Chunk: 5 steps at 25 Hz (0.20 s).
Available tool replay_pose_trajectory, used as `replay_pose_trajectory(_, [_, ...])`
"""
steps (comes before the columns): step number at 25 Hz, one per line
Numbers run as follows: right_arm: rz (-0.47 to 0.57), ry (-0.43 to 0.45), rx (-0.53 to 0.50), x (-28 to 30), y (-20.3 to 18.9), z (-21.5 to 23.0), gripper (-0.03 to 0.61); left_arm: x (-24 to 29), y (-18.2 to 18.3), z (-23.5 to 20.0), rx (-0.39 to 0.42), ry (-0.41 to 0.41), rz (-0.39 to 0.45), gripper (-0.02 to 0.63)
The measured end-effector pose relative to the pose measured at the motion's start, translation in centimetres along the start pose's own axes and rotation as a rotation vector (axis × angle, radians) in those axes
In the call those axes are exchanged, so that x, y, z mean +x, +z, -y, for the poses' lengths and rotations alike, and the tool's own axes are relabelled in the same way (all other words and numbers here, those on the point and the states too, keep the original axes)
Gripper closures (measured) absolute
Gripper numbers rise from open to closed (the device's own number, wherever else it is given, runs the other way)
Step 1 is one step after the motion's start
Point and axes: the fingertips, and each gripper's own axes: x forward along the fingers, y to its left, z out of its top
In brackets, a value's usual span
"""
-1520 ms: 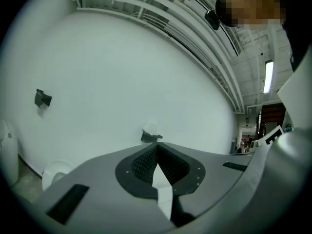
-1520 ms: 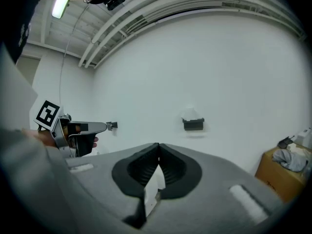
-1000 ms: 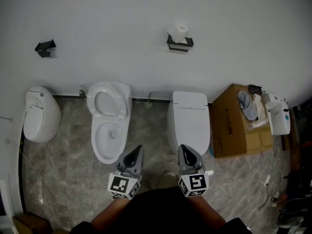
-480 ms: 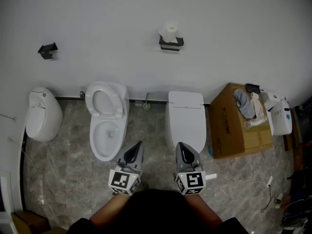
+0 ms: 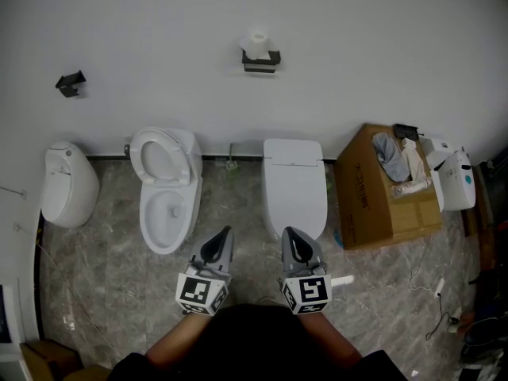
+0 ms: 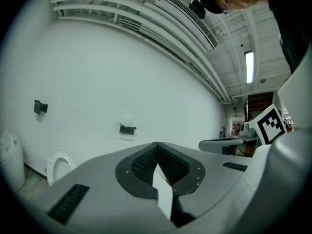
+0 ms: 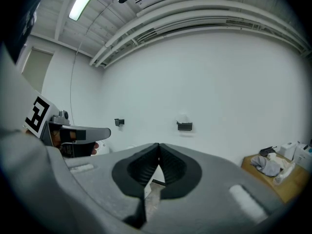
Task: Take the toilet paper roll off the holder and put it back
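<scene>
A white toilet paper roll (image 5: pixel 256 40) sits on a black wall holder (image 5: pixel 261 61) high on the white wall; the roll (image 6: pixel 126 121) and holder (image 6: pixel 127 129) also show in the left gripper view, and the holder (image 7: pixel 184 126) in the right gripper view. My left gripper (image 5: pixel 224 234) and right gripper (image 5: pixel 287 232) are held side by side low in the head view, far short of the wall. Both point at the wall, jaws shut with nothing between them. In their own views the left gripper (image 6: pixel 157 144) and right gripper (image 7: pixel 159 145) have their tips meeting.
Below the holder stand a toilet with closed lid (image 5: pixel 294 185), a toilet with raised seat (image 5: pixel 165 187) and a white unit (image 5: pixel 68 183) at far left. A cardboard box (image 5: pixel 384 190) with cloths is at right. A second, empty black holder (image 5: pixel 70 82) hangs at left.
Both grippers and the head camera have moved back from the wall; the toilets, the box and the holder now sit farther up the picture and look smaller. Jaws stay shut.
</scene>
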Motion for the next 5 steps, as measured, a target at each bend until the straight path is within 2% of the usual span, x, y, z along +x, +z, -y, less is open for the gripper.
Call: replay_pose_trajectory(5, [0.004,0.008,0.003,-1.5,-0.2,1.0,0.581,-0.3,-0.5,2.1,-0.003,0.003,-0.003,0.597])
